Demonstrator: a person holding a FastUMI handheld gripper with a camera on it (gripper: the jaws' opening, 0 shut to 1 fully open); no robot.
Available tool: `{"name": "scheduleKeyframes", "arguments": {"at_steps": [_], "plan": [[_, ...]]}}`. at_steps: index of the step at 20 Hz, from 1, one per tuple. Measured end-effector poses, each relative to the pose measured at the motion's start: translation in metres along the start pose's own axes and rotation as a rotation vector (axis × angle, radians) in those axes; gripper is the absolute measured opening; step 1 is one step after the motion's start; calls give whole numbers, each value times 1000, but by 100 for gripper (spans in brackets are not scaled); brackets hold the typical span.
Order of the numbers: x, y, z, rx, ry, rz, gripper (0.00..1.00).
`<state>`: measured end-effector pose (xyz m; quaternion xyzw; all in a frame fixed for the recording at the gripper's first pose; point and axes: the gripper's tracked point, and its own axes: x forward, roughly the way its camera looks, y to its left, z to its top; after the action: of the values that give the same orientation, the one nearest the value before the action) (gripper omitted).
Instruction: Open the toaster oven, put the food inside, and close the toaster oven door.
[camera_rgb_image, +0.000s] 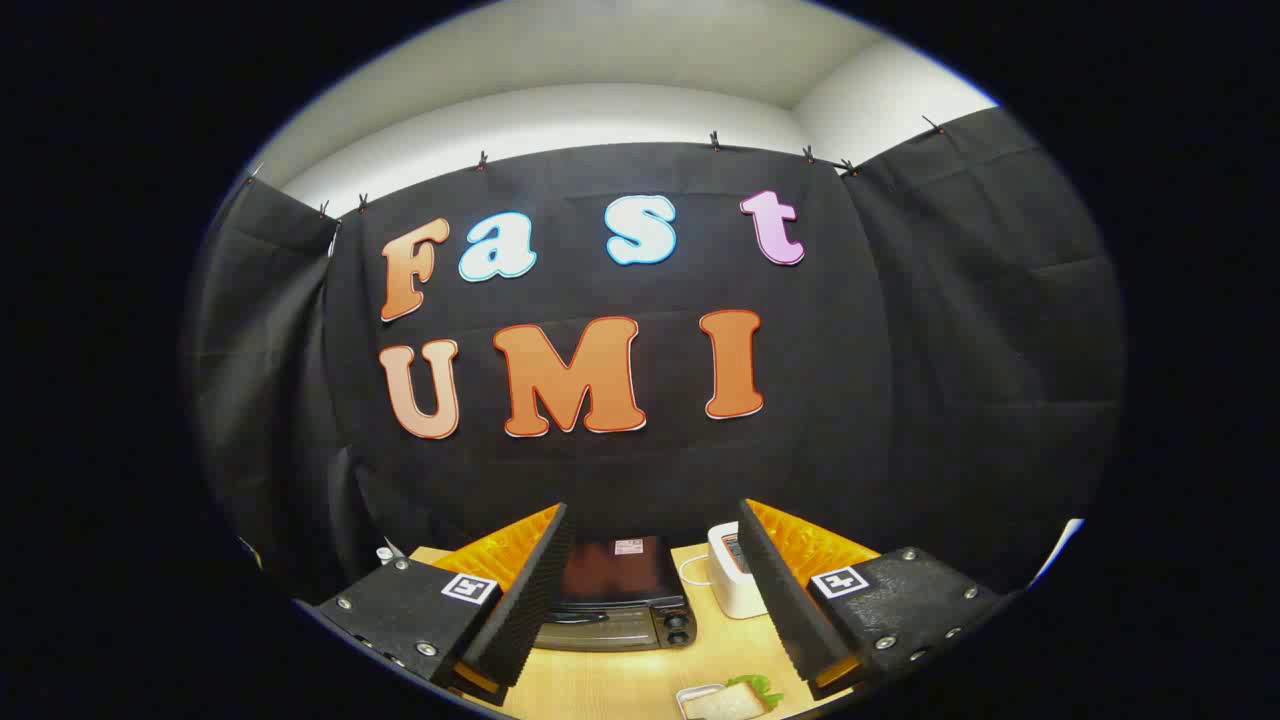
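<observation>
Clearly, no step has been started: the gripper (655, 590) is held high above the desk (610, 685), fingers spread wide and empty. The toaster oven (622, 598), door closed, is seen between them at the desk's far edge; the sandwich (738, 697) lies on a tray (690, 694) at the near edge. Next, the door handle must be reached.

The single camera rides on the gripper (655, 590) and looks forward along its two fingers, which stand spread apart with nothing between them; it sits high above the wooden table (620, 685) and well back from it, aimed mostly at the black cloth wall (900, 380); the toaster oven (622, 595) lies far below between the fingers, door shut; the sandwich (735, 698) lies nearest the lens.
</observation>
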<state>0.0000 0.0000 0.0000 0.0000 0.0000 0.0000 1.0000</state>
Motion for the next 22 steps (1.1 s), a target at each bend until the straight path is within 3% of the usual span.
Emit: {"name": "scheduleKeyframes", "arguments": {"at_steps": [4, 22], "plan": [[3, 0, 3, -61, -10, -15, 98], [32, 15, 11, -18, -56, 12, 98]]}}
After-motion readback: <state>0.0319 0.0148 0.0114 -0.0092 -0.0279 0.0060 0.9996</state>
